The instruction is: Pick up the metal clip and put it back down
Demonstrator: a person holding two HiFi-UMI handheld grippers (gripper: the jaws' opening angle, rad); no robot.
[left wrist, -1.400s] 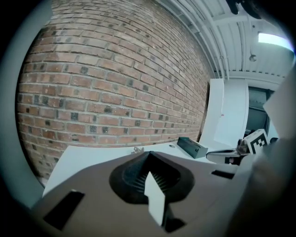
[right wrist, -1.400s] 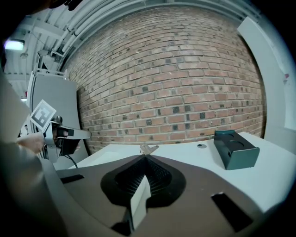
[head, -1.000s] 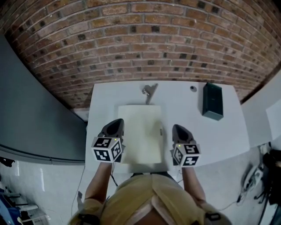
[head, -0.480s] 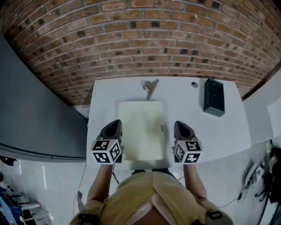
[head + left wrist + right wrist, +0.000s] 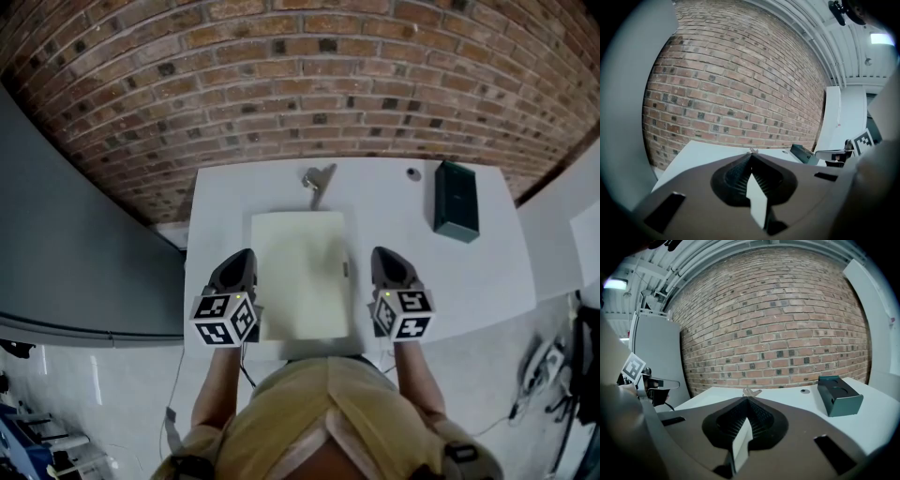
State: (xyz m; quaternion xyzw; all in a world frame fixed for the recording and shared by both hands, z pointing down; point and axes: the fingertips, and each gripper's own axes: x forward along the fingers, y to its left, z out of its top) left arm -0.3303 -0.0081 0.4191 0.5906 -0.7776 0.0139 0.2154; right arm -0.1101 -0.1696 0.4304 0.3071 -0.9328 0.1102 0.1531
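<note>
My left tool point(image 5: 240, 259) and right tool point(image 5: 386, 256) hang over the near edge of the tabletop point(image 5: 403, 225), tipped slightly down, both closed on nothing; the clip point(image 5: 319, 179) lies well ahead.

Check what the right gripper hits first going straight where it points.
Probably the white table top, just ahead: the right gripper tilts downward. The metal clip lines up beyond its tips, farther off; depth unclear.

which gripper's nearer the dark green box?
The right gripper, on the same side of the cream mat as the box; the left gripper sits across it.
</note>
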